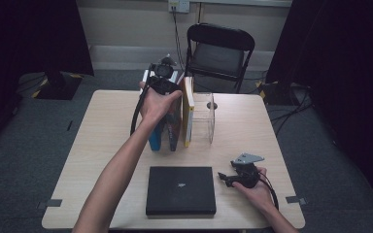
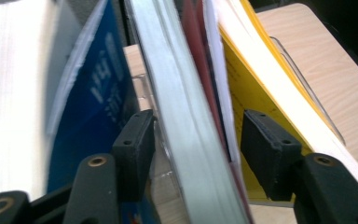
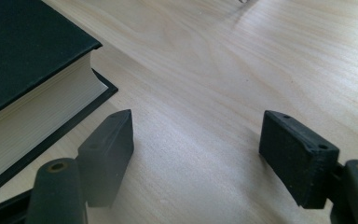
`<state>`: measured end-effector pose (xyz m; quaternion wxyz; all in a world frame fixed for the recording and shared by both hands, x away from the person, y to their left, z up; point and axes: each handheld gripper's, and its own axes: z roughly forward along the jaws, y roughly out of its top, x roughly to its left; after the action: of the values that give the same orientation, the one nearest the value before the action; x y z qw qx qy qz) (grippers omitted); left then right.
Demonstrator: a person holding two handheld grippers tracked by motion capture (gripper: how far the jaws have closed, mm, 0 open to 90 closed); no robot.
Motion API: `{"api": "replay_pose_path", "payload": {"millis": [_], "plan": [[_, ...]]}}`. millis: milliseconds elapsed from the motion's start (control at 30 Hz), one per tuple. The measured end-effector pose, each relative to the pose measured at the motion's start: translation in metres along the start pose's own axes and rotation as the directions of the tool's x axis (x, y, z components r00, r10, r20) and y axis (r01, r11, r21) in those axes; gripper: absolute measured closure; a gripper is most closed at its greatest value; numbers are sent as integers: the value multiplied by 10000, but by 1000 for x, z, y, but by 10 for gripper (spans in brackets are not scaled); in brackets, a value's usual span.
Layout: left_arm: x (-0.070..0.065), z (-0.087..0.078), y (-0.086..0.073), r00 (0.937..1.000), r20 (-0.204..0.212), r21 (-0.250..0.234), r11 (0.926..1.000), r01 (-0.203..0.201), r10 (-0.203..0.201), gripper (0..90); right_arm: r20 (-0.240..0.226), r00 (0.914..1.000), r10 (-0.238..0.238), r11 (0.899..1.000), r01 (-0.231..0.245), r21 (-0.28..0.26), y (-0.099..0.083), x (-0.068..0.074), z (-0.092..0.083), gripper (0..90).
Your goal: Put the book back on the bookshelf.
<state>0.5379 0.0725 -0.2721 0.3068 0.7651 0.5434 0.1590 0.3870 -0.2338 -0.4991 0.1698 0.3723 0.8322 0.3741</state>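
Nearest to us on the bench (image 1: 252,131) lies a black hardcover book (image 1: 180,190), flat, cover up, close to the front edge. Just to its right our right tongs (image 1: 222,177) rest low over the wood, pointing toward the book's side. In the right gripper view their two pads stand wide apart with only bare bench between them, and the book's corner (image 3: 37,84) sits just beside the left pad without touching it.

Farther back, at the middle of the bench, a row of upright books stands in a clear plastic holder (image 1: 209,116): a blue book (image 1: 154,138), a thicker book with a dark red cover (image 1: 173,133), and a yellow book (image 1: 188,114) at the right end. A white book (image 1: 148,77) stands at the left of the row, mostly behind our hand.

Our left hand (image 1: 156,104) holds the left tongs (image 1: 162,80) over the top of that row. In the left gripper view the pads are parted, one on each side of the red-covered book (image 2: 186,135), whose pale page edge runs up between them. The left pad (image 2: 135,140) lies close against the pages, and the right pad (image 2: 265,144) stands clear of the cover, next to the yellow book (image 2: 256,93). They do not clamp it.

A black folding chair (image 1: 218,51) stands behind the bench.
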Motion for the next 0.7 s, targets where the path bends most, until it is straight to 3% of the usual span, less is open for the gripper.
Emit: {"api": "replay_pose_path", "payload": {"millis": [167,267,367,700], "plan": [[5,-4,-1,10000,12,-80,9999,76,-76,431,-1,10000,-1,10000,1,-1,0,0,0,261],[11,-9,-4,9994,291,-288,9994,198,-190,429,-2,10000,-3,10000,3,1,0,0,0,261],[11,-11,-7,9995,302,-497,9987,97,-82,442,-2,10000,-2,10000,2,4,0,0,0,261],[7,-15,-12,9989,463,-565,9984,-73,99,435,8,10000,15,10000,-15,6,0,0,0,261]]}}
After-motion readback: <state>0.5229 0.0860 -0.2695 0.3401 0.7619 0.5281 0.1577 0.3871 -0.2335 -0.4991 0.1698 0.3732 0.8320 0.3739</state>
